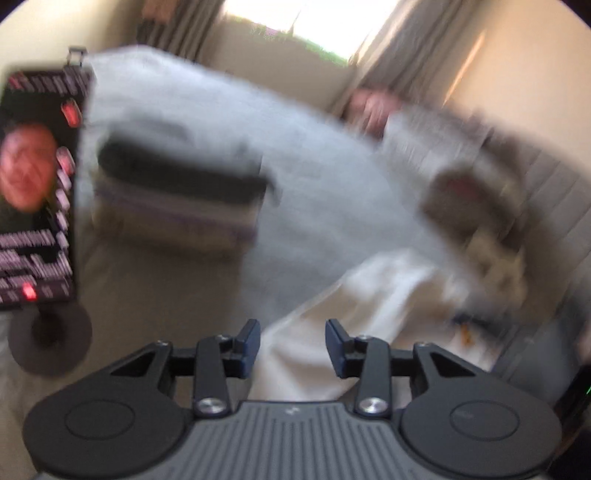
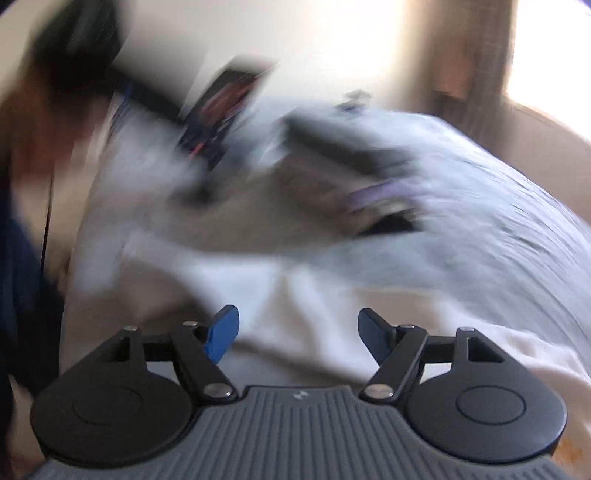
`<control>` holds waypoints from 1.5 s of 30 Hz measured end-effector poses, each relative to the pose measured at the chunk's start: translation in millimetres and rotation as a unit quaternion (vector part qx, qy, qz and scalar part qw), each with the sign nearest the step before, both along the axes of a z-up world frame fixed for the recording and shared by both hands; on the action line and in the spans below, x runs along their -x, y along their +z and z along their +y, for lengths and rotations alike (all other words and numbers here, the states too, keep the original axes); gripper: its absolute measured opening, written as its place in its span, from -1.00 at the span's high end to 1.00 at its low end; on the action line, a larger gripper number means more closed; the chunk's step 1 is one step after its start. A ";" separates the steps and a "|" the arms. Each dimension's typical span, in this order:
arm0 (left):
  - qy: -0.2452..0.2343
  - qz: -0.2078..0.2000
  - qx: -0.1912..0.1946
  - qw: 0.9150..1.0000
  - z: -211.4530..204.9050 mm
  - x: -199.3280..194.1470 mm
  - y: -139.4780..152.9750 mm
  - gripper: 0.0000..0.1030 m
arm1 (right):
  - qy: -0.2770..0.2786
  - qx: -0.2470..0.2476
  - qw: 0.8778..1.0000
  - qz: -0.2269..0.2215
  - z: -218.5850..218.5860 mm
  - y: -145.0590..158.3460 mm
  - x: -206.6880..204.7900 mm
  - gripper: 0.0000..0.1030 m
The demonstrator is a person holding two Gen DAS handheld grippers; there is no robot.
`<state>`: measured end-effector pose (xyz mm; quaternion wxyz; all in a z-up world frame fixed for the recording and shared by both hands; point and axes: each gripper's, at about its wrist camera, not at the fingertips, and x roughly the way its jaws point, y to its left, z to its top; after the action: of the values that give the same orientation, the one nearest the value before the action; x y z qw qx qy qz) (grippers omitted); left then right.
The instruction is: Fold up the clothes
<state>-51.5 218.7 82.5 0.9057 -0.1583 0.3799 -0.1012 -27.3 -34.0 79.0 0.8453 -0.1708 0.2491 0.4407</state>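
Both views are heavily smeared by motion, so fine detail is hard to make out.

In the left wrist view, the left gripper [image 1: 291, 349], black-armed with dark blue pads, has its jaws released, a clear gap between them and nothing pinched. Just past the pads lies a white cloth garment [image 1: 354, 306], spread loosely on a bed with a light grey cover [image 1: 207, 107]. The white garment passes beneath the gap, but the pads do not press on it. Further up the bed sits a stack of folded clothes [image 1: 177, 192], a dark piece on top and paler layers with a purplish stripe below. At the left edge stands a black phone on a round stand [image 1: 37, 184], its screen lit. At the right lies a blurred heap of unfolded clothes in grey and brownish tones [image 1: 476, 192]. Behind the bed are beige curtains [image 1: 391, 48] and a bright window [image 1: 314, 22].

In the right wrist view, the right gripper [image 2: 298, 334], with brighter blue pads, has its jaws spread wide and empty. The white garment [image 2: 303, 317] lies directly below and ahead of them, untouched as far as the blur allows. The folded stack [image 2: 351, 173] and the phone [image 2: 221, 110] appear beyond it, and a person's dark blue sleeve [image 2: 22, 266] fills the left edge.
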 end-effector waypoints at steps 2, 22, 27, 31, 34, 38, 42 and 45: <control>-0.001 0.018 -0.028 0.999 -7.3 -6.2 -10.3 0.22 | -0.060 -0.010 0.998 0.008 -21.3 12.1 -34.7 -0.43; 0.046 -0.026 -0.103 0.993 -5.7 -35.7 -7.8 0.91 | -0.148 0.107 0.981 0.066 -6.4 -29.9 -164.0 0.94; 0.085 -0.097 -0.149 0.980 -17.7 -53.6 11.8 0.90 | -0.178 0.069 0.981 0.020 2.7 -14.4 -171.5 0.95; 0.088 -0.084 -0.192 0.974 -29.1 -72.5 8.5 0.89 | -0.204 0.071 0.976 0.028 6.5 -25.9 -184.9 0.94; 0.098 -0.083 -0.199 0.972 -27.5 -79.4 9.1 0.88 | -0.223 0.060 0.972 0.037 -0.2 -32.4 -189.7 0.94; 0.102 -0.098 -0.208 0.968 -32.1 -81.0 11.5 0.87 | -0.250 -0.050 0.964 0.073 -45.7 -7.1 -178.4 0.70; 0.104 -0.109 -0.223 0.963 -41.0 -85.5 13.4 0.75 | -0.214 -0.014 0.968 0.130 -59.7 -18.9 -152.9 0.69; 0.108 -0.109 -0.232 0.961 -48.4 -89.9 16.1 0.63 | -0.222 0.012 0.967 0.126 -46.6 -51.2 -137.8 0.66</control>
<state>38.4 170.4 98.6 0.9589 0.0282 0.2730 0.0716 110.6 -80.6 27.7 0.8815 -0.0649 0.3908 0.2569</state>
